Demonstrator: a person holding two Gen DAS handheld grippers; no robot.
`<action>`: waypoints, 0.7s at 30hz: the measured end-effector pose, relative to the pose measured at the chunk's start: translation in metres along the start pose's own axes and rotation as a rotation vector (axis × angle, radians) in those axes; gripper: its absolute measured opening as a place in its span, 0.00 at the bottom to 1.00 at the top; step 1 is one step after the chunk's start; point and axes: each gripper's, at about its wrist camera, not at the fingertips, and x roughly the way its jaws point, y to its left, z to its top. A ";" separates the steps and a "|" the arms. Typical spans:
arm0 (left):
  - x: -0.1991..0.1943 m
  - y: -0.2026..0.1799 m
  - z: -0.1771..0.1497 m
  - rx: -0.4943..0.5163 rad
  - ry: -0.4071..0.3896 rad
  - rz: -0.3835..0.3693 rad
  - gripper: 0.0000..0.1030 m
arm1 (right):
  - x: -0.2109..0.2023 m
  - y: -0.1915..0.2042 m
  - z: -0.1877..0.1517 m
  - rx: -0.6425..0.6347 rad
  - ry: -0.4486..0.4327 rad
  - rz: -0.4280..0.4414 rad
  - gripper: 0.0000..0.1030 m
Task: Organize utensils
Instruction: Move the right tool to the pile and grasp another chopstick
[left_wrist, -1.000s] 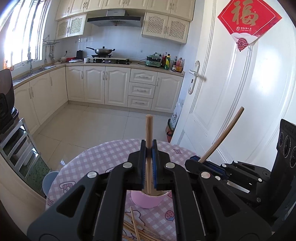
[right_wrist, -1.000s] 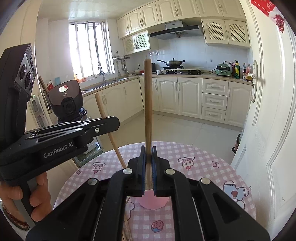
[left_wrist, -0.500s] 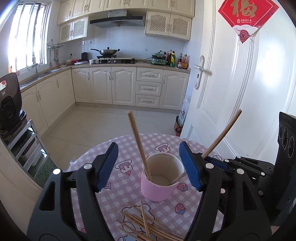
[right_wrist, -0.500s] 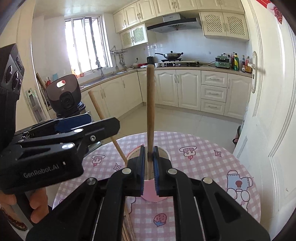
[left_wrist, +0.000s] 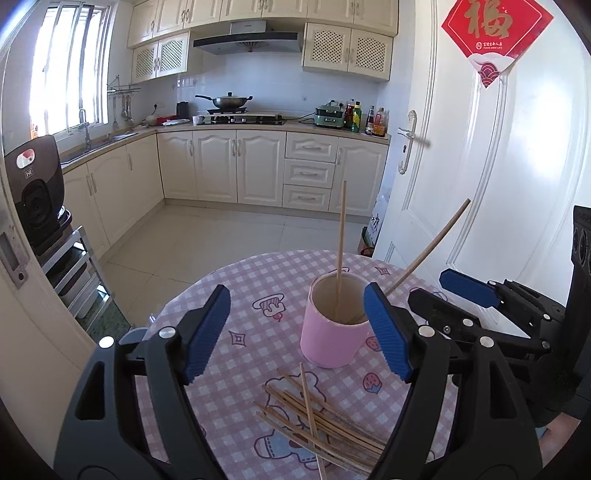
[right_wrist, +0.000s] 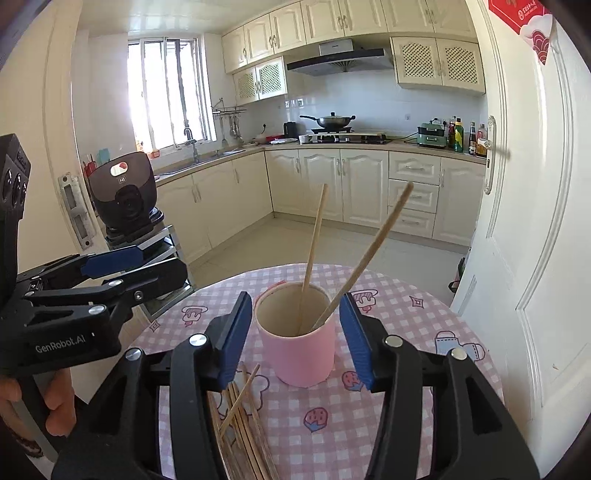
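Pink cup (right_wrist: 301, 341) holds two chopsticks (right_wrist: 313, 243) | loose pile (left_wrist: 317, 410) beside | both jaws just opened, empty

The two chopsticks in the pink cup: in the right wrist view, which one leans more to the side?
The thicker chopstick leans far right, resting on the pink cup rim. The thinner chopstick beside it stands nearly upright.

table (left_wrist: 236, 295): pink-checked cloth | pink cup (left_wrist: 328, 343) | loose chopsticks (left_wrist: 325, 424)

Two chopsticks (right_wrist: 314, 243) stand in cup (right_wrist: 299, 354) on table (right_wrist: 424, 317) — loose chopstick pile (right_wrist: 240, 424) before cup.
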 end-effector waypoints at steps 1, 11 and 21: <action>-0.004 0.001 -0.002 -0.005 0.000 0.000 0.72 | -0.002 -0.001 0.000 -0.001 0.001 -0.006 0.48; -0.035 0.019 -0.034 -0.045 0.034 0.030 0.75 | -0.028 0.013 -0.029 -0.009 0.005 0.006 0.50; -0.021 0.036 -0.076 -0.084 0.158 0.052 0.75 | -0.010 0.037 -0.070 -0.072 0.150 0.063 0.50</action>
